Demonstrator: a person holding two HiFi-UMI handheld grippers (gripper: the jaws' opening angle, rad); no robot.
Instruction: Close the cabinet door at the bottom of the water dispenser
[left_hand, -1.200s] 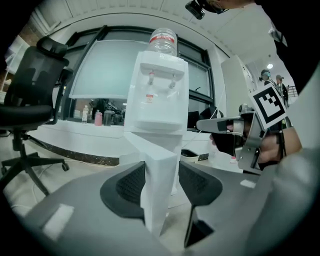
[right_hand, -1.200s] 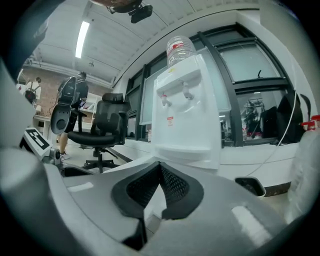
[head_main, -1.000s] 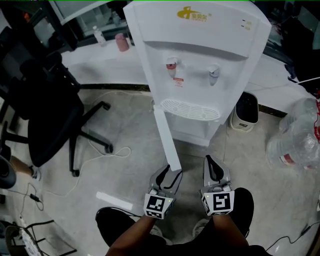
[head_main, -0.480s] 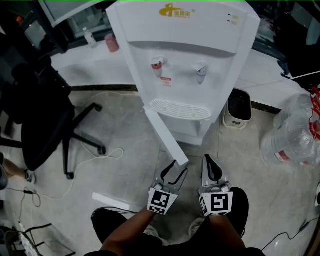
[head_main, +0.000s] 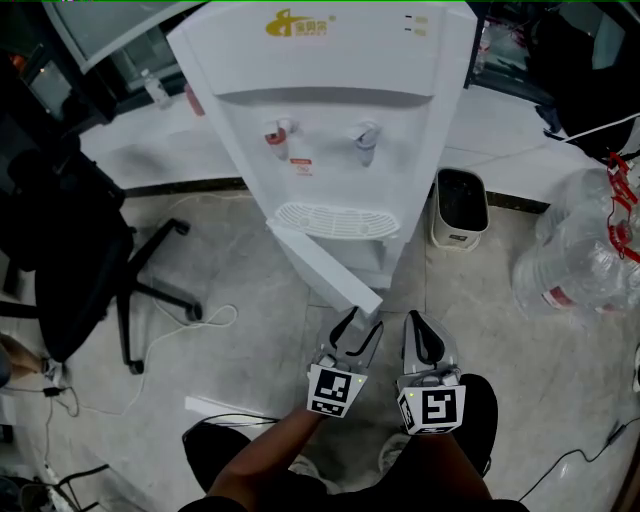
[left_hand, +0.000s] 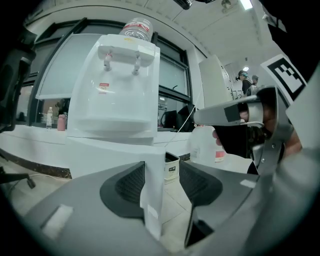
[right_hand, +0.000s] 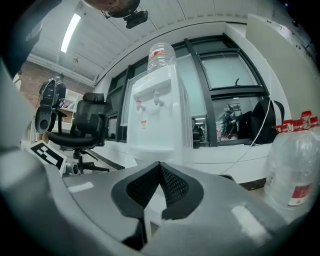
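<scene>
1. Down by the person's knees, the left claw (head_main: 362, 322) is spread wide. Its jaws have just eased a shade wider, and they straddle the free edge of the cabinet door (head_main: 322, 265). The edge lies by one pad and clear of the other, so there's no pinch.
2. Just beside it, the right claw (head_main: 416, 320) is pressed together and carries nothing.
3. The door stands swung out from the foot of the water dispenser (head_main: 330, 60), hinged at the left as the head view shows it, and not yet closed.
4. It looks like a thin, stiff panel, light I'd judge, that should swing easily. Best to meet it at that free edge and push, not squeeze.
5. The floor (head_main: 250, 350) is pale, smooth tile with a loose cable across it.
6. Farther out there's a small bin (head_main: 460, 205), an office chair (head_main: 70, 250), big water bottles (head_main: 580, 260) and a white desk (head_main: 130, 145) behind.
</scene>
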